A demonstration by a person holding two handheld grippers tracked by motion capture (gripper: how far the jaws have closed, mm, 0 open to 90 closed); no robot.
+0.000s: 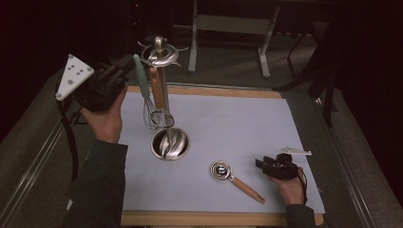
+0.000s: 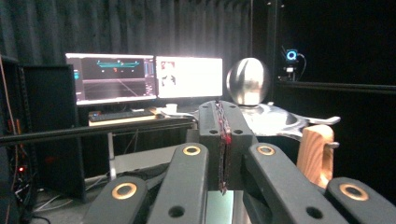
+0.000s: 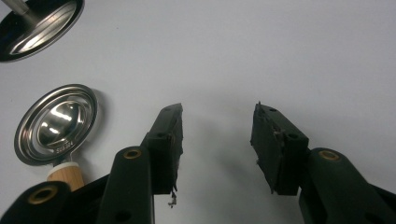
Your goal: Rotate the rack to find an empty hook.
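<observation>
Fingers (image 2: 236, 135) of the left gripper (image 1: 127, 66) pressed together, nothing visibly between them, raised beside the utensil stand (image 1: 160, 57) where the green-handled whisk (image 1: 142, 83) hangs; right gripper (image 3: 217, 140) jaws spread, empty, resting on the white mat (image 1: 228, 123) near the wooden-handled scoop (image 1: 223, 172).

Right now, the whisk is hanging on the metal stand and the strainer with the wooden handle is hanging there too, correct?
Not quite. The whisk does hang on the metal stand, but the strainer with the wooden handle is lying flat on the white mat, near the right gripper. The high view shows it.
</observation>
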